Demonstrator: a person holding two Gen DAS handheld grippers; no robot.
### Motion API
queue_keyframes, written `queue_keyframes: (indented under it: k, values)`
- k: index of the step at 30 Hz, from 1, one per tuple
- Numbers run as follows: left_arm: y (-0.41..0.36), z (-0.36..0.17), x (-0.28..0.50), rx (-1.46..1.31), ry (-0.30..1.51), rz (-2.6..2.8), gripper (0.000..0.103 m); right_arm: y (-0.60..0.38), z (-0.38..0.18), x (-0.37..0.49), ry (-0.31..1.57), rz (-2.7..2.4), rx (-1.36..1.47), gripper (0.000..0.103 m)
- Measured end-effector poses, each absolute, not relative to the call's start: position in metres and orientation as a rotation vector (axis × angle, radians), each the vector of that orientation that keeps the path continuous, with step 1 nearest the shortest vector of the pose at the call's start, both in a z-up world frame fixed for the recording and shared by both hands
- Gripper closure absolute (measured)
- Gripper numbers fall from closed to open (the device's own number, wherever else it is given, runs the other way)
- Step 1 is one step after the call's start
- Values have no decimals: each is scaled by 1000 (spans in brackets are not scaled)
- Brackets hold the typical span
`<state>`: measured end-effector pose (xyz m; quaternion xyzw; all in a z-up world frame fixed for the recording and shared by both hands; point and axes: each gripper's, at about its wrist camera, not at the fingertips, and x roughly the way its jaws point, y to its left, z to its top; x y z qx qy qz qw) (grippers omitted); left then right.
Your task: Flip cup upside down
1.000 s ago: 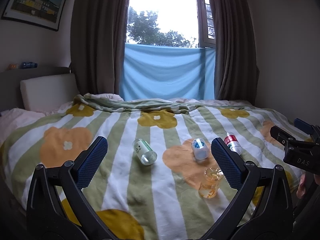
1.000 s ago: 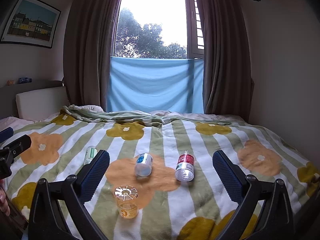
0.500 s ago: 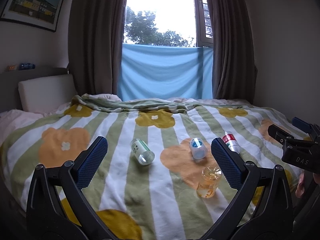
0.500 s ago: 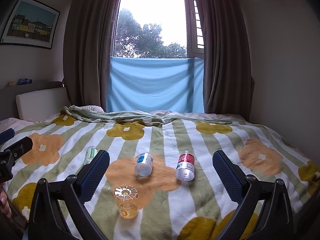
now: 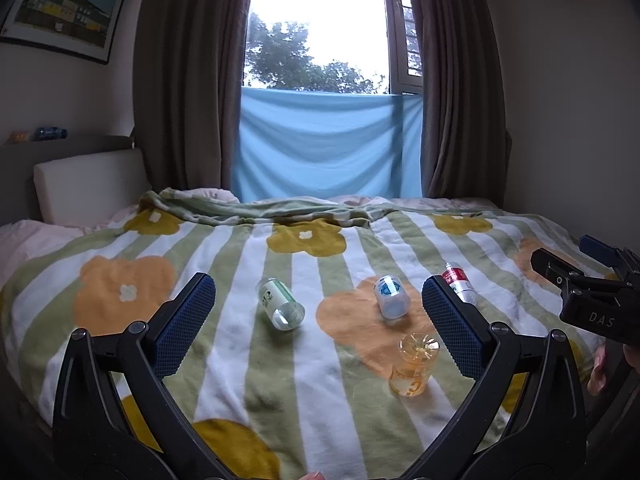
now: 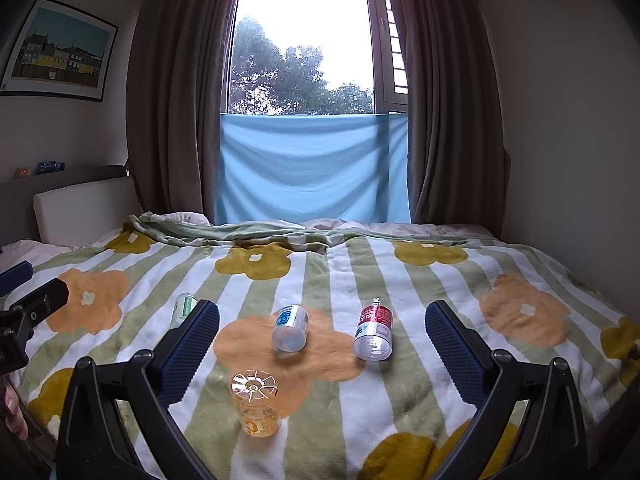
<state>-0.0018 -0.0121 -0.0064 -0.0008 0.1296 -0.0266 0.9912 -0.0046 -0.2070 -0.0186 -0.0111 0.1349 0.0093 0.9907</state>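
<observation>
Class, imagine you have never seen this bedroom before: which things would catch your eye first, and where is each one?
The flower-patterned striped blanket covering the bed stands out first. Nearest on it stands a clear orange plastic cup, base up, with three small bottles lying beyond it: a green-labelled one to the left, a blue-labelled one in the middle, a red-labelled one to the right. Behind, a bright window has a light-blue cloth hung across its lower part.

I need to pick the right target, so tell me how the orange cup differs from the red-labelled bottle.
The clear orange plastic cup stands on end with its ribbed base up; the clear red-labelled plastic bottle lies on its side. The cup is orange-tinted, the bottle colourless with a red label. The cup sits nearer the camera. Both rest untouched on the striped flowered blanket.
</observation>
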Motion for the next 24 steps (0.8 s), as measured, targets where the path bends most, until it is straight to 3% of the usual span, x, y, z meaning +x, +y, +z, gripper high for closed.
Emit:
queue_keyframes:
  k: [24]
  values:
    - [-12, -15, -7, 36, 239, -36, 0, -207, -15, -4, 280, 22, -12, 0]
